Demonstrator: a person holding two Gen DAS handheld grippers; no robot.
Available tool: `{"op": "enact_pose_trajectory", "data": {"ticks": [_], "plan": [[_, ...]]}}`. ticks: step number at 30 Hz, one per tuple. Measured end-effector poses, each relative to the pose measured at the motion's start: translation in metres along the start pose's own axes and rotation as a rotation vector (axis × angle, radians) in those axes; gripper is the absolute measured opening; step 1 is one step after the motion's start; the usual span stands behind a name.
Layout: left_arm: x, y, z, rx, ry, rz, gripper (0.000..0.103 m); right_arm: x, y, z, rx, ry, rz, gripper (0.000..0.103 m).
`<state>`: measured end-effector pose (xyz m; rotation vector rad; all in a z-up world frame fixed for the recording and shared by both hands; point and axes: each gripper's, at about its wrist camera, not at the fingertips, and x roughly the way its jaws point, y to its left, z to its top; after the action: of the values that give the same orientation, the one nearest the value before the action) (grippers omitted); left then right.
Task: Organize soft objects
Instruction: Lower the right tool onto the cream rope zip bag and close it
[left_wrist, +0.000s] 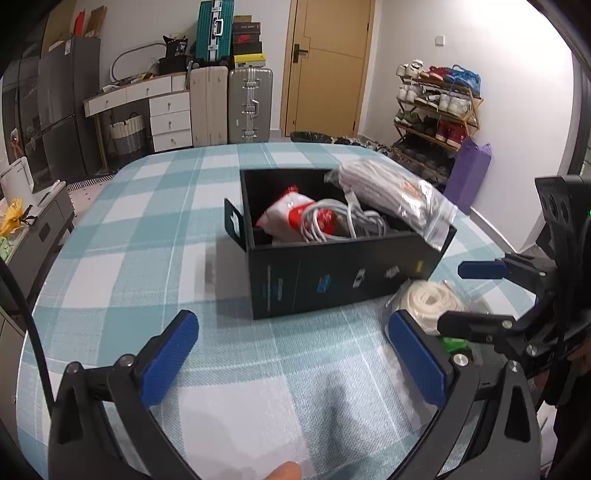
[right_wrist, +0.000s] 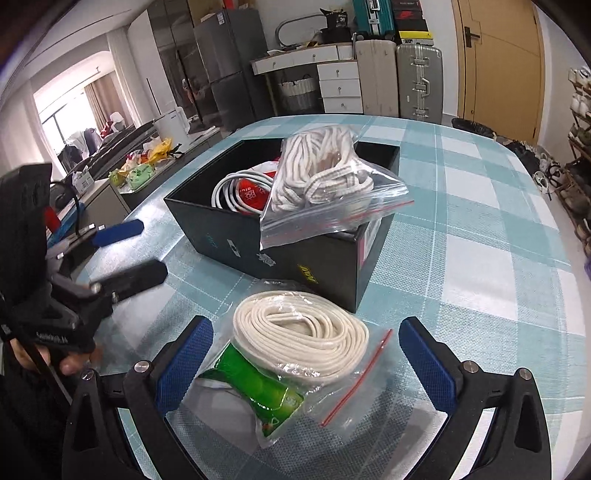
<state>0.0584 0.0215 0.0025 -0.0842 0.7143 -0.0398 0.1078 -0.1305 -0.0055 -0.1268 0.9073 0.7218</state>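
rope bag (right_wrist: 303, 332): on the bench before the black box (right_wrist: 295, 254), between your right tool (right_wrist: 306, 365) pads.
handling: light, soft, slippery plastic; pinch the coil's middle.
right tool: spread wide, empty.
left tool (left_wrist: 291, 354): spread wide, empty.

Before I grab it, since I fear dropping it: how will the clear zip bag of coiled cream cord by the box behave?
The clear zip bag of coiled cream cord is likely floppy and would sag. Its glossy plastic may slip between the right gripper's open fingers. It probably won't roll, lying flat.
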Motion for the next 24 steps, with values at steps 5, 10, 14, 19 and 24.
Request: {"op": "enact_pose_trajectory", "data": {"ticks": [5, 10, 14, 19, 24], "plan": [[-0.002, -0.001, -0.004, 0.003, -0.003, -0.020, 0.103, 0.013, -0.001, -0.003, 0.002, 0.029, -0.011, 0.102], [-0.001, -0.004, -0.008, 0.020, 0.002, -0.024, 0.103, 0.022, 0.000, -0.003, 0.014, 0.038, 0.002, 0.102], [0.000, -0.004, -0.011, 0.024, 0.005, -0.015, 0.103, 0.025, 0.004, -0.002, 0.004, 0.047, 0.001, 0.102], [0.002, -0.001, -0.011, 0.012, 0.014, -0.015, 0.103, 0.028, 0.005, -0.001, 0.015, 0.053, -0.007, 0.102], [0.002, -0.002, -0.012, 0.016, 0.017, -0.020, 0.103, 0.030, 0.009, 0.000, 0.016, 0.057, -0.029, 0.102]]}}
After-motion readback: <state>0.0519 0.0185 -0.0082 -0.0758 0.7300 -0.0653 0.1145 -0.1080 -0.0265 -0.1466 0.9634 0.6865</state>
